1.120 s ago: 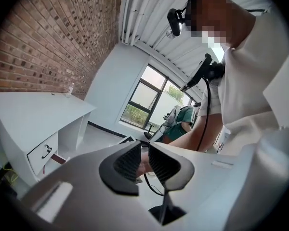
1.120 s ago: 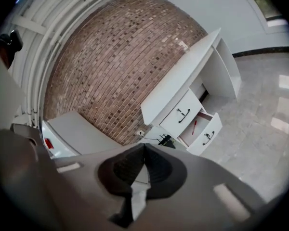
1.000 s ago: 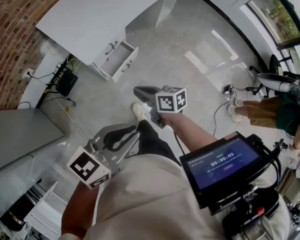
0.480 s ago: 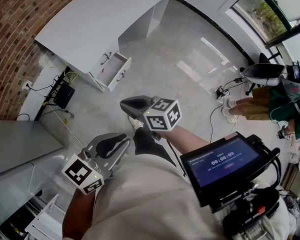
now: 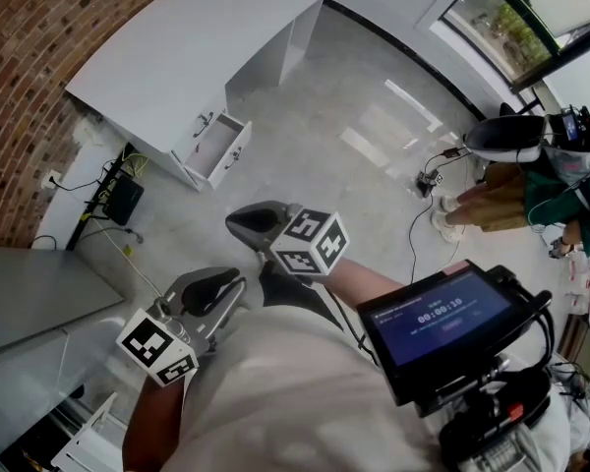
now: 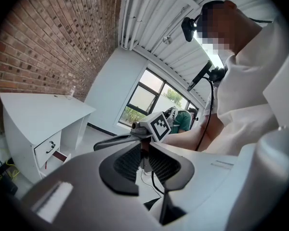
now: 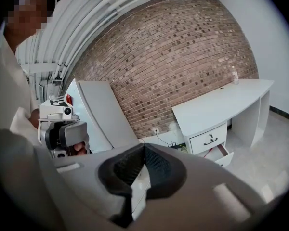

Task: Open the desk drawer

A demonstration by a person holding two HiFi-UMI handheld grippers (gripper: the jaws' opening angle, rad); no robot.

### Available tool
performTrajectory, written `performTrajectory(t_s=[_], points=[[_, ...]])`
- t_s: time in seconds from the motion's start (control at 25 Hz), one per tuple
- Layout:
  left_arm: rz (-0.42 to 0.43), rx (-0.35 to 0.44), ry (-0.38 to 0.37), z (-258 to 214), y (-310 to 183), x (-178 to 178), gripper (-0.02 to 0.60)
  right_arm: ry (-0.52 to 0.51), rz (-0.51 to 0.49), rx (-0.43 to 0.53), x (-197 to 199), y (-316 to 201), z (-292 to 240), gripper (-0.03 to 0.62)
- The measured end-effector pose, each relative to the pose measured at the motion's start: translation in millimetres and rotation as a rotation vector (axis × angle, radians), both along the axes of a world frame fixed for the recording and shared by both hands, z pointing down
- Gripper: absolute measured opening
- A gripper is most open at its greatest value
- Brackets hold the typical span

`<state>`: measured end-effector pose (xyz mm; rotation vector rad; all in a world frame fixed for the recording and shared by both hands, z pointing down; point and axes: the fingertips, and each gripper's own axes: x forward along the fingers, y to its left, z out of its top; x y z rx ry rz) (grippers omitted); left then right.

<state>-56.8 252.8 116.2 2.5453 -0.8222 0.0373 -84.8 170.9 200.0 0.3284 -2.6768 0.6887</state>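
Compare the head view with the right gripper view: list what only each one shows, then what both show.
Only the head view: the screen at the person's waist, a second person at the right, and the window.
Only the right gripper view: the right gripper seen along its jaws, which are together with nothing between them.
Both: the white desk, its lower drawer pulled open, its upper drawer shut, the brick wall and the left gripper.

rough brick wall, smooth matt white desk, glossy grey floor.
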Motion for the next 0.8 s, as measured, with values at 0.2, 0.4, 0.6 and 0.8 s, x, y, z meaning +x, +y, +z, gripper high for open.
performTrajectory(t_s=[0.2,0.4,0.6,0.8], points=[[0.004,-0.01,0.012,2.4,1.8,-0.2,0.054,0.01,-0.011,0.011,-0.8,5.2,1.1,0.003],[0.001,-0.022,0.015,5.5,4.3,3.0,0.054,0.024,-0.013,0.013,3.9,10.5,7.0,0.003],[0.001,-0.051,0.028,14.1,-15.1,-2.7,0.054,0.047,-0.006,-0.007,0.9,-8.0,22.4,0.003],[0.008,-0.078,0.036,35.8,-61.5,-8.4,0.054,0.065,0.005,-0.028,-2.5,-54.5,49.9,0.003]])
